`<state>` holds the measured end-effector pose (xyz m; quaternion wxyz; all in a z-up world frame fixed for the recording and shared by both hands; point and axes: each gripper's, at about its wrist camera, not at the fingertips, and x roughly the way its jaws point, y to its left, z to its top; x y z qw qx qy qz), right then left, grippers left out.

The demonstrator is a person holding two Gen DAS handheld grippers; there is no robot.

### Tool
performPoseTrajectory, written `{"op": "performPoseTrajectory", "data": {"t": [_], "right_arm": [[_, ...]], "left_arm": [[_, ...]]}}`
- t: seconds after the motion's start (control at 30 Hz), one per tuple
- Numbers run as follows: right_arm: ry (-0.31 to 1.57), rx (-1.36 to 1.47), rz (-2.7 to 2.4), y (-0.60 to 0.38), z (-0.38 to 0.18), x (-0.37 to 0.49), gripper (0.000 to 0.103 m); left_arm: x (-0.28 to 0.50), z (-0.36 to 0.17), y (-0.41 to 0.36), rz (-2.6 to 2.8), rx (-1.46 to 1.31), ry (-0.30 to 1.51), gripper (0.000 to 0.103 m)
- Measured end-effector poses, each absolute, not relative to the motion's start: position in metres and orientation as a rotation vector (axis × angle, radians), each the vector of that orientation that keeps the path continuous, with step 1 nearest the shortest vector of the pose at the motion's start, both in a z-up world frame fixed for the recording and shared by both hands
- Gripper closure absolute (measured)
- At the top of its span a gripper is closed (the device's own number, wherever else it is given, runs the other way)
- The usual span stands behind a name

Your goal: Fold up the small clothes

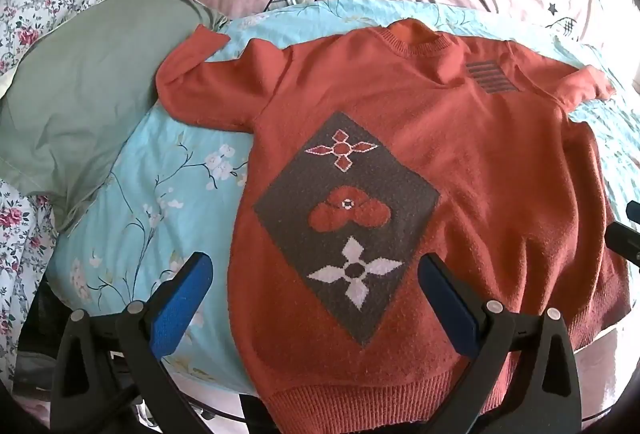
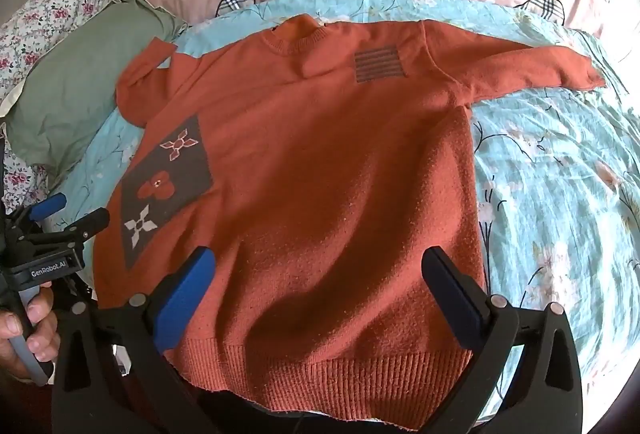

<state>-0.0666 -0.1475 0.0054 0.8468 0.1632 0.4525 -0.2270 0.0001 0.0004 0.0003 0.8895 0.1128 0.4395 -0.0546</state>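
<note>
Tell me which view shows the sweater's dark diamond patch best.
The left wrist view: the diamond patch sits centred and large, with all three flower motifs clear. The right wrist view shows it small and skewed at the sweater's left edge.

Bright, soft daylight; sharp focus, strong fisheye bending and dark vignette at the corners.
</note>
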Motion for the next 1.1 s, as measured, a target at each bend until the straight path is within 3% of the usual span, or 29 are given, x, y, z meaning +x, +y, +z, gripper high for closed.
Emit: {"op": "performPoseTrajectory", "data": {"t": [1.1], "right_arm": [[0.896,0.358,-0.463,-0.1393,0.0088,-0.0652,0.000]], "left_arm": [[0.0008,0.0059,0.0003,-0.124,0.205,0.859,0.000]]}}
